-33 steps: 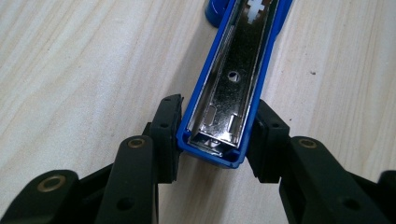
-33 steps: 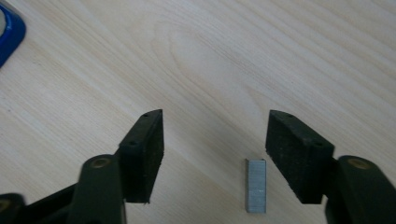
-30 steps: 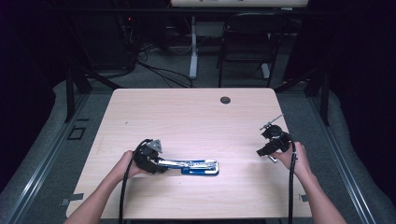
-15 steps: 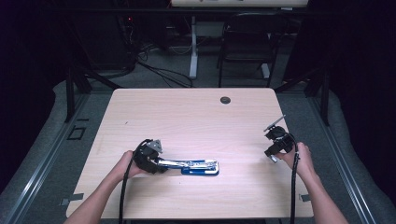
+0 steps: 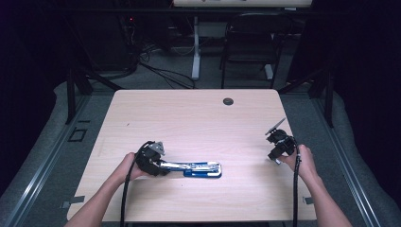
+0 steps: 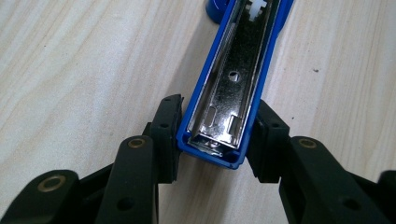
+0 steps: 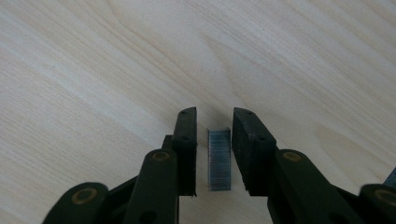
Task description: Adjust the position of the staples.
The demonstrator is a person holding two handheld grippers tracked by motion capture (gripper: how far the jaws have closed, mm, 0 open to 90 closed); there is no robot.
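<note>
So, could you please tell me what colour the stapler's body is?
Blue, with a shiny metal channel inside; the stapler shows best in the left gripper view.

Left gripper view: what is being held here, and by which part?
The left gripper is shut on the blue, opened stapler, pads pressing the two blue side walls at its near end; the shiny metal staple channel faces up.

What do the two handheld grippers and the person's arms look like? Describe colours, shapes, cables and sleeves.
Both the left gripper and the right gripper have matt black jaws with flat rectangular pads and brass-coloured pivot pins. In the high view each has a black body with a grey three-cornered plate on top and a black cable trailing back along the forearm. The forearms are bare, with no sleeves in view.
</note>
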